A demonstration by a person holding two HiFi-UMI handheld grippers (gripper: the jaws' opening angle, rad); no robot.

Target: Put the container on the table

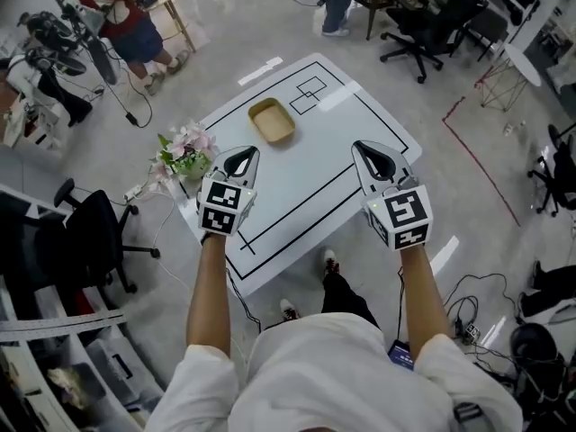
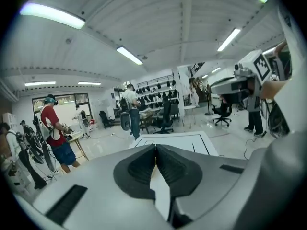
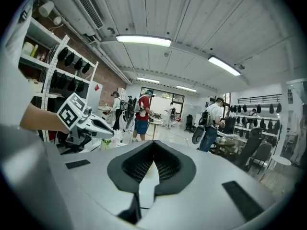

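A shallow tan container [image 1: 272, 120] rests on the white table [image 1: 297, 187], towards its far side, beside the printed black rectangles. My left gripper [image 1: 241, 158] hovers over the table's left edge, shut and empty, well short of the container. My right gripper [image 1: 364, 152] hangs over the table's right side, also shut with nothing in it. In the left gripper view my left gripper [image 2: 156, 146] has its jaw tips touching, and the table [image 2: 172, 140] shows beyond them. The right gripper view has my right gripper [image 3: 153, 143] closed the same way. The container is in neither gripper view.
A pot of pink flowers [image 1: 184, 154] stands at the table's left corner, close to my left gripper. Black office chairs [image 1: 85, 237] and cables ring the table. People [image 1: 126, 21] work at benches further back. My own legs and shoes [image 1: 329, 261] are at the near edge.
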